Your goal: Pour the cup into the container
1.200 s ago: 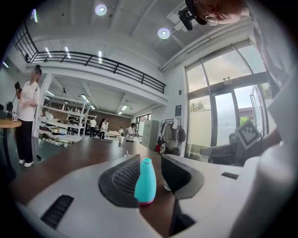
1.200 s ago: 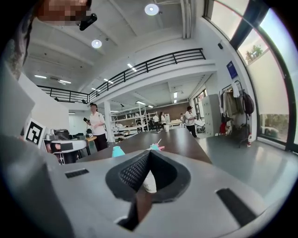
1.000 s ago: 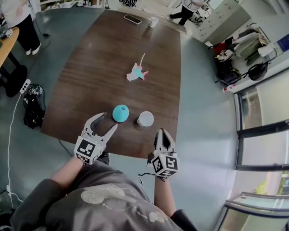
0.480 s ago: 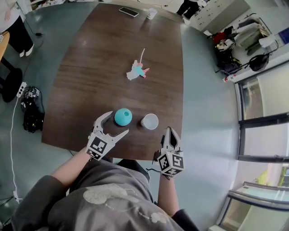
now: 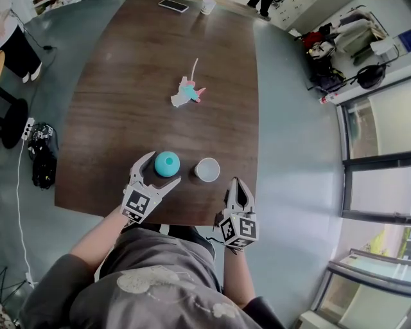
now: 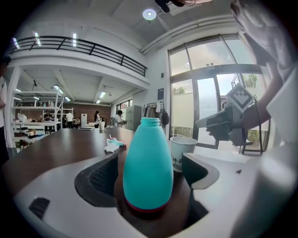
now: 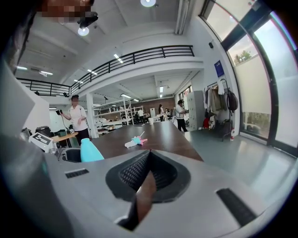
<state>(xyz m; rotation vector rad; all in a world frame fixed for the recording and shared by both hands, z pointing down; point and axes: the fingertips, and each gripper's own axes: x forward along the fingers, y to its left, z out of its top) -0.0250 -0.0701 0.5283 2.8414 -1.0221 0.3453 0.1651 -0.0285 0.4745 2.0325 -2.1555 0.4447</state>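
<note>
A teal bottle-shaped container [image 5: 167, 163] [image 6: 148, 165] stands upright near the front edge of the brown table [image 5: 141, 96]. Just to its right is a white paper cup [image 5: 207, 169] [image 6: 183, 151]. My left gripper [image 5: 164, 169] [image 6: 151, 173] straddles the container; its jaws have just been opening and a gap shows on each side of the bottle. My right gripper [image 5: 236, 183] [image 7: 148, 158] is shut and empty. It hovers at the table's front edge, right of and nearer than the cup. The cup's contents are not visible.
A pink-and-teal toy [image 5: 186, 92] [image 7: 136, 141] lies mid-table. A phone [image 5: 173, 5] and another cup [image 5: 207, 8] sit at the far end. Bags [image 5: 334, 58] are piled on the floor at the right. A person [image 7: 77, 118] stands off to the left.
The left gripper has moved forward and down, its jaws spreading wider, and now stands around the teal container. The right gripper has shifted only slightly and stays shut.
</note>
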